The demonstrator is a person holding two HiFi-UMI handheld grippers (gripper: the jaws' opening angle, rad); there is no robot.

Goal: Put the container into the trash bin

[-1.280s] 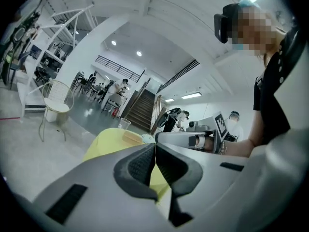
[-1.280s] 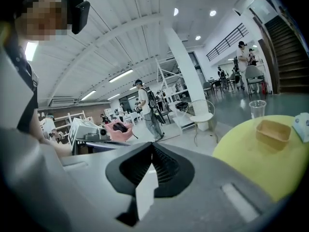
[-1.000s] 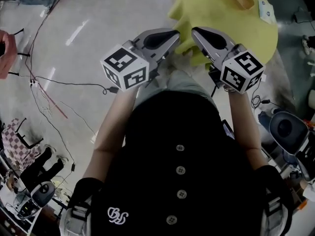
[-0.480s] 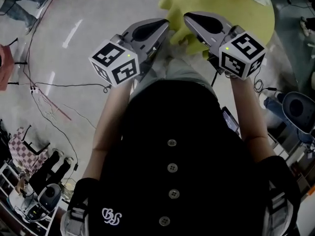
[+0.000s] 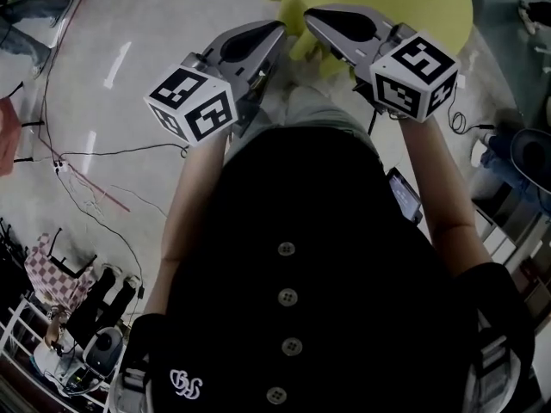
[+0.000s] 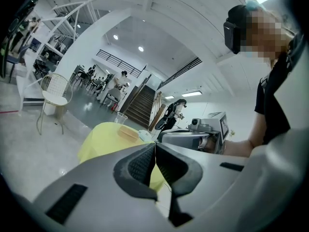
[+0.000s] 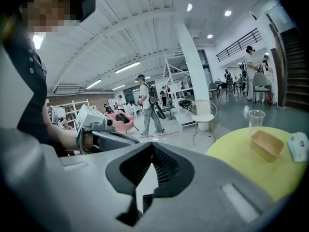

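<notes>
Container [image 7: 267, 145] — tan, shallow, open-topped — sits on the yellow table [image 7: 231, 158] at the right of your right gripper view. A clear cup [image 7: 256, 118] stands just behind it, and a small white object [image 7: 298, 146] lies to its right at the frame's edge. Your left gripper view shows the same container left of centre. Your left hand-held gripper [image 6: 155, 148] has its jaws pressed together with nothing between them. Your right hand-held gripper [image 7: 152, 150] is the same — jaws closed, empty. In the head view both sit side by side at upper centre, tips towards the table's near edge. Neither touches the container.
</notes>
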